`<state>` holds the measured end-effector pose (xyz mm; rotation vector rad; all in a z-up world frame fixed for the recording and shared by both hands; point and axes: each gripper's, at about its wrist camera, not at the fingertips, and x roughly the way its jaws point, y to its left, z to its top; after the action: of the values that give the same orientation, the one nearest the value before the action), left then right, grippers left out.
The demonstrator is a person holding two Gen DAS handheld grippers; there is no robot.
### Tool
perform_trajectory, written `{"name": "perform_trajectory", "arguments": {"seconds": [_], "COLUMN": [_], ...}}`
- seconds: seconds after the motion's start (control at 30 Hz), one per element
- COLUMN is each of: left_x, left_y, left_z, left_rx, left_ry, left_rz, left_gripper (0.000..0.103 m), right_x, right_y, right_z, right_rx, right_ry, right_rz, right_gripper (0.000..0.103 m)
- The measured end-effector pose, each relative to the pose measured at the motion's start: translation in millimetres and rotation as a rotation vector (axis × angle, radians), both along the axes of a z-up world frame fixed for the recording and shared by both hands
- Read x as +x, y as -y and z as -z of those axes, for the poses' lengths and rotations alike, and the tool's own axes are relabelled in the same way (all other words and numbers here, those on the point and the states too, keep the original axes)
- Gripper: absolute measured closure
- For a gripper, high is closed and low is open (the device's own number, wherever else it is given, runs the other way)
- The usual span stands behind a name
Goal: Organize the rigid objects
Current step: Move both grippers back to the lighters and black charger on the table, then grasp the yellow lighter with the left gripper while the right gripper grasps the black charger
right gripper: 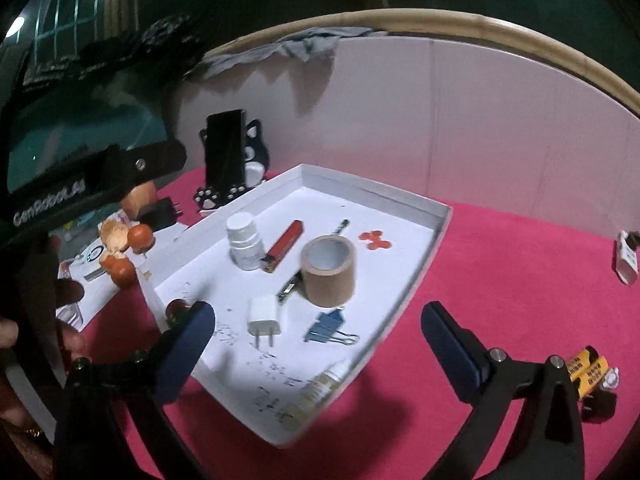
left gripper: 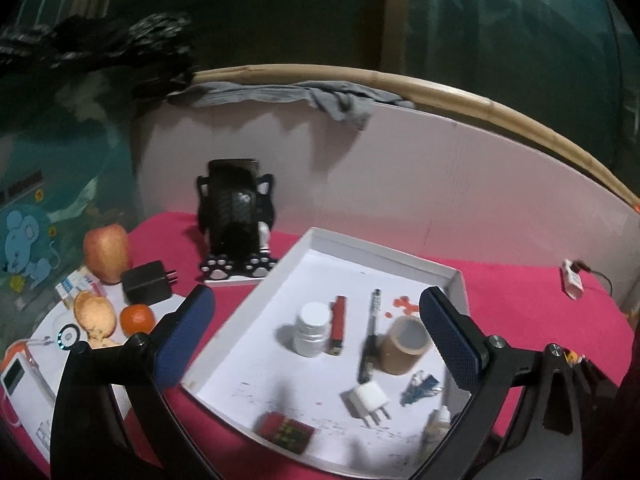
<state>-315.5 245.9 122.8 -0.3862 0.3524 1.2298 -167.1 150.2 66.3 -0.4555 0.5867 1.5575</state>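
Both claws, left (left gripper: 316, 312) and right (right gripper: 318, 320), are spread wide and empty over the tray (right gripper: 438, 216). A low claw could tip the tape (right gripper: 329, 270).

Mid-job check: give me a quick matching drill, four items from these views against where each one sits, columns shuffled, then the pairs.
Things:
1. brown roll of packing tape
2. pair of yellow batteries
3. black wall charger with two prongs
4. blue binder clip

Places:
A. on the pink cloth, right of the white tray
B. in the tray, standing on end beside the pen
C. outside the tray on its left, next to the red apple
D. in the tray, lying flat just right of the white plug adapter

Pairs: 1-B, 2-A, 3-C, 4-D
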Motion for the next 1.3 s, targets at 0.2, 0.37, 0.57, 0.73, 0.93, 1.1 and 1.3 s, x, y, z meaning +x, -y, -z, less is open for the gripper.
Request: {"name": "perform_trajectory", "arguments": {"seconds": [0.2,0.37,0.57,0.73,0.93,1.1,1.3], "left_x": [36.8,77.9,140.4,197.4,235.2,246.9,269.4], "left_y": [14.2,27.4,44.2,50.3,55.7,55.0,43.3], "left_z": [3.2,12.6,32.2,62.8,96.4,108.9,113.8], "left_rx": [-0.008,-0.032,-0.076,-0.175,-0.250,-0.265,-0.283], "left_ry": [-0.044,-0.083,-0.153,-0.228,-0.312,-0.368,-0.376], "left_rz": [0.109,0.239,0.454,0.615,0.677,0.689,0.720], "left_gripper": [0.000,0.000,0.000,0.000,0.000,0.000,0.000], "right_x": [55.7,138.8,213.9,222.6,213.2,214.5,225.6], "right_y": [24.6,65.6,109.7,115.1,96.2,80.7,97.2], "right_z": [3.7,13.9,40.2,57.1,61.4,66.1,61.6], "right_rx": [-0.004,-0.042,-0.143,-0.199,-0.246,-0.258,-0.225], "right_ry": [-0.027,-0.025,-0.060,-0.099,-0.033,-0.027,-0.058], "right_rz": [0.125,0.369,0.619,0.627,0.560,0.508,0.472], "right_gripper": [0.000,0.000,0.000,0.000,0.000,0.005,0.044]}}
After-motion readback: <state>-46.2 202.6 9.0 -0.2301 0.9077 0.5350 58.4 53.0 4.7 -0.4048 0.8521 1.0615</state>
